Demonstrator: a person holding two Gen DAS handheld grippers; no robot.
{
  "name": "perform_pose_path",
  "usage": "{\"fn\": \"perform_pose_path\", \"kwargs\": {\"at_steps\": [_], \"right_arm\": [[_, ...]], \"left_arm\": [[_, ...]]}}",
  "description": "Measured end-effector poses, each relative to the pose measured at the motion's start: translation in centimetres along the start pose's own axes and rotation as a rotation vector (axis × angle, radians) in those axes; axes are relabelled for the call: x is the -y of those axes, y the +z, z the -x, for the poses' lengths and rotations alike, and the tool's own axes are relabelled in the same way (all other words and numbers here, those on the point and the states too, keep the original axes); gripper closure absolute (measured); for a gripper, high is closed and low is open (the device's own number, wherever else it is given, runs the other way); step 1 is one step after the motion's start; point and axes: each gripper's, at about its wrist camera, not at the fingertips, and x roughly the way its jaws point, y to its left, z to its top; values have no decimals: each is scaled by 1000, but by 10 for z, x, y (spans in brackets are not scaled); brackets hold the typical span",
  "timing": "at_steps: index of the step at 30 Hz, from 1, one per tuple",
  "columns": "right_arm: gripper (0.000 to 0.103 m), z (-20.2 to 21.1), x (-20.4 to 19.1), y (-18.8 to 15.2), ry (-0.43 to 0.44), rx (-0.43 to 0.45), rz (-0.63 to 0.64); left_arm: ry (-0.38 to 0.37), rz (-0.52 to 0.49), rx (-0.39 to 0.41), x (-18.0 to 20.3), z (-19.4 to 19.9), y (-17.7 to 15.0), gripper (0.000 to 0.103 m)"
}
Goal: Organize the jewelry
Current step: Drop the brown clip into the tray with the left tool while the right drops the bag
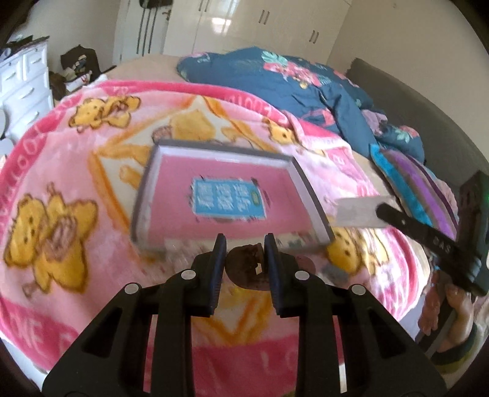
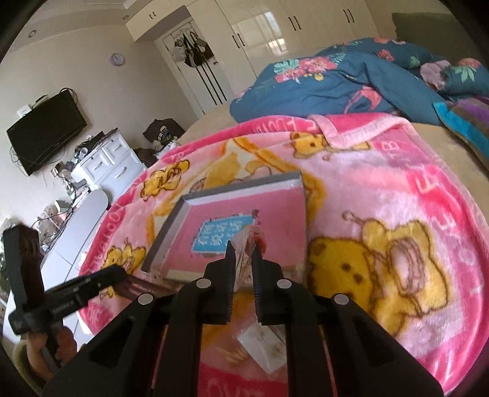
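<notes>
The left gripper (image 1: 245,244) jaws pinch a brown bracelet (image 1: 244,262); the right gripper (image 2: 243,249) jaws clamp a clear packet (image 2: 244,241)

Bright daylight, wardrobe doors (image 1: 232,27) glaring; fisheye-warped edges (motion blur, probably).

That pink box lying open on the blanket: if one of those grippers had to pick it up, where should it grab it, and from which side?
Probably by the raised grey rim of the pink box, coming down from above on the side nearest the right gripper. The box lies flat and is too wide to span, but its thin upright wall would fit between the fingers. Both grippers are occupied now.
</notes>
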Motion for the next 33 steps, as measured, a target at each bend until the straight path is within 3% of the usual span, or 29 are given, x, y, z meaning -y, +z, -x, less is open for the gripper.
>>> {"fn": "perform_pose_path", "kwargs": {"at_steps": [9, 17, 33], "right_arm": [[93, -23, -15, 23, 34, 5, 28], [93, -58, -15, 30, 61, -42, 13], [93, -123, -3, 19, 85, -173, -65]], "left_arm": [[55, 47, 2, -36, -20, 38, 85], [77, 102, 4, -63, -45, 56, 85], [51, 177, -79, -90, -109, 56, 85]]}}
